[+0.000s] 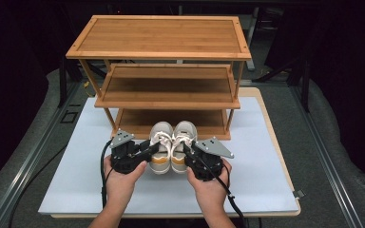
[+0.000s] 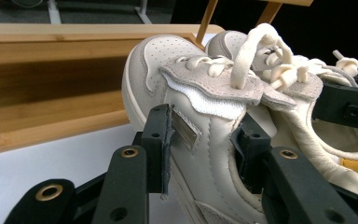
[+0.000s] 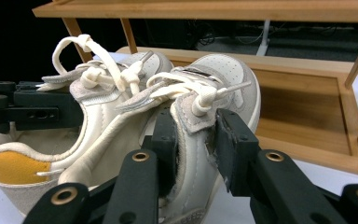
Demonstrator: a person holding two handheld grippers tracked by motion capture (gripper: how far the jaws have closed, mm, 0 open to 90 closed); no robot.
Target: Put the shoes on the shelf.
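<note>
The left sneaker (image 1: 160, 147) is clamped by the left tool (image 1: 148, 151). The right sneaker (image 1: 183, 145) is clamped by the right tool (image 1: 188, 153), before the bamboo shoe rack (image 1: 161, 52).

Black grippers (image 1: 153, 150) w/ grey triangular plates, brass-ringed holes, black cables.

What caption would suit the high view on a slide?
Two hand-held grippers, left gripper and right gripper, clamp a pair of cream sneakers before a three-tier bamboo rack.

My left gripper (image 1: 148, 151) pinches the outer side of the left cream leather sneaker (image 1: 161, 146), my right gripper (image 1: 188, 153) does the same on its twin (image 1: 182, 145). Toes point past my jaws at the three-tier bamboo rack (image 1: 159, 76).
</note>
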